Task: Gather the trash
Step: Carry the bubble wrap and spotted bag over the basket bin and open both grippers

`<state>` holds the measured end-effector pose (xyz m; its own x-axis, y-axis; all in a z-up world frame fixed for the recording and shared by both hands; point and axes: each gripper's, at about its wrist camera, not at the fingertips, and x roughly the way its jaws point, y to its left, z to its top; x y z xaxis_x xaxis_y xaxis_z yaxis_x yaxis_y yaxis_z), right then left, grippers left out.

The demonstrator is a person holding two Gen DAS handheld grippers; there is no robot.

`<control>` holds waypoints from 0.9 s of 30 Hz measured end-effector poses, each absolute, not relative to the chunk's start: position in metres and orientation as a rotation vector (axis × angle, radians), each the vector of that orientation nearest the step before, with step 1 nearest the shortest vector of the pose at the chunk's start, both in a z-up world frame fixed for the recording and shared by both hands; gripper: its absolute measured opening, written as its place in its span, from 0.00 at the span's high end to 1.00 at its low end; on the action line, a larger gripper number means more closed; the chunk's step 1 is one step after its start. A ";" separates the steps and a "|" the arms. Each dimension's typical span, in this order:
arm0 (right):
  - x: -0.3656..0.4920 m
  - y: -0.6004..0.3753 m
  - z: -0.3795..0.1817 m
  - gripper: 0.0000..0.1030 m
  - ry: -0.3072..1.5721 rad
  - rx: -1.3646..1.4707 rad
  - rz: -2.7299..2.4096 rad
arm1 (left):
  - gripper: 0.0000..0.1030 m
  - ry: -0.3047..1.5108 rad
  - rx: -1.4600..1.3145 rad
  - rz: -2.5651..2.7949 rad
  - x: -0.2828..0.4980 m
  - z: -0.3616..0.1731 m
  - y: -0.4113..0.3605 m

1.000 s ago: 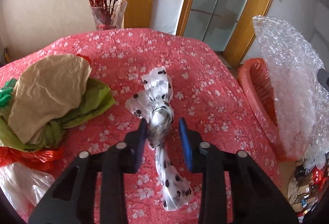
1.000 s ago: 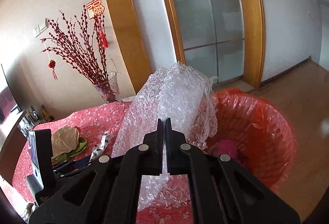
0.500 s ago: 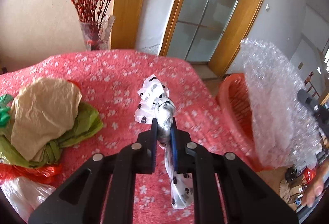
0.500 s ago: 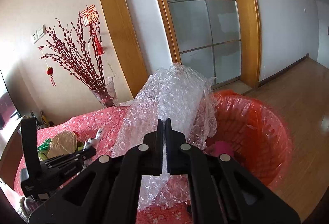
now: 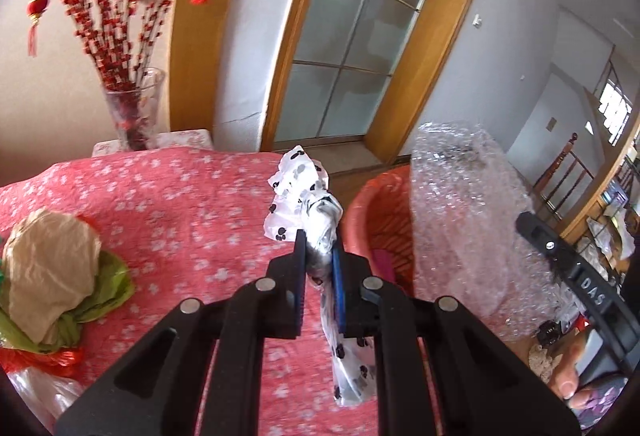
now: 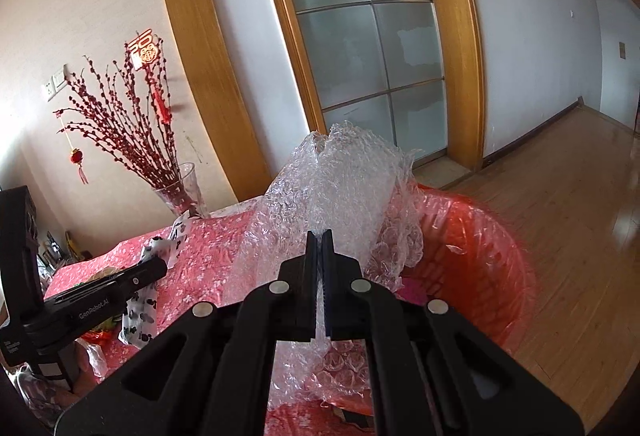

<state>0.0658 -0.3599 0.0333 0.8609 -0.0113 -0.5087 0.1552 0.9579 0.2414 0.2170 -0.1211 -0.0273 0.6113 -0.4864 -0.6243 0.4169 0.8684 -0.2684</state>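
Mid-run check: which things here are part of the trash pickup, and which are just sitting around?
Job:
spotted bag, in left hand-held gripper
bubble wrap, in right hand-held gripper
red bin
crumpled bags

Bystanders:
vase of red branches
glass door

Glossy bubble wrap, cloth tablecloth

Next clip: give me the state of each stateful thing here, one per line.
Left hand-held gripper: shut on the knotted white paw-print plastic bag, lifted off the table.
Right hand-held gripper: shut on the clear bubble wrap sheet.
Red-lined trash basket: open, partly filled.
Frosted glass door: closed.
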 end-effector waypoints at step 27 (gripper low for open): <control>0.061 -0.438 0.015 0.97 0.535 0.335 -0.243 | 0.88 0.777 -0.068 -0.712 0.231 -0.033 -0.224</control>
